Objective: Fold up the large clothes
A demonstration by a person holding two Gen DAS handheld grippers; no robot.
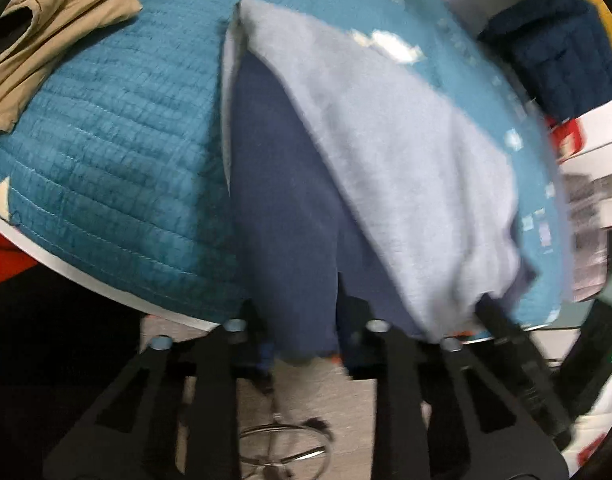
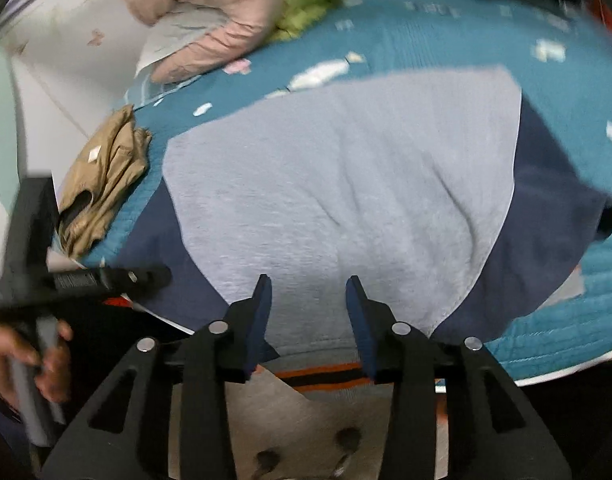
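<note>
Grey and navy sweatshirt spread on a teal quilt, a gripper at each near corner.

The sweatshirt [image 2: 338, 184] lies flat on the quilt [image 2: 446, 28], its orange-striped hem hanging over the table edge at 6 o'clock. The right gripper [image 2: 309, 320] hovers over that hem with its jaws apart and nothing pressed between them. In the left wrist view, the left gripper [image 1: 306, 336] has its jaws drawn close on a navy fold of the sweatshirt at 6 o'clock. Tan trousers [image 1: 54, 28] sit at 10 o'clock, a pink jacket [image 2: 218, 12] at 11 o'clock. A hand [image 2: 30, 364] holds the left gripper's handle.
</note>
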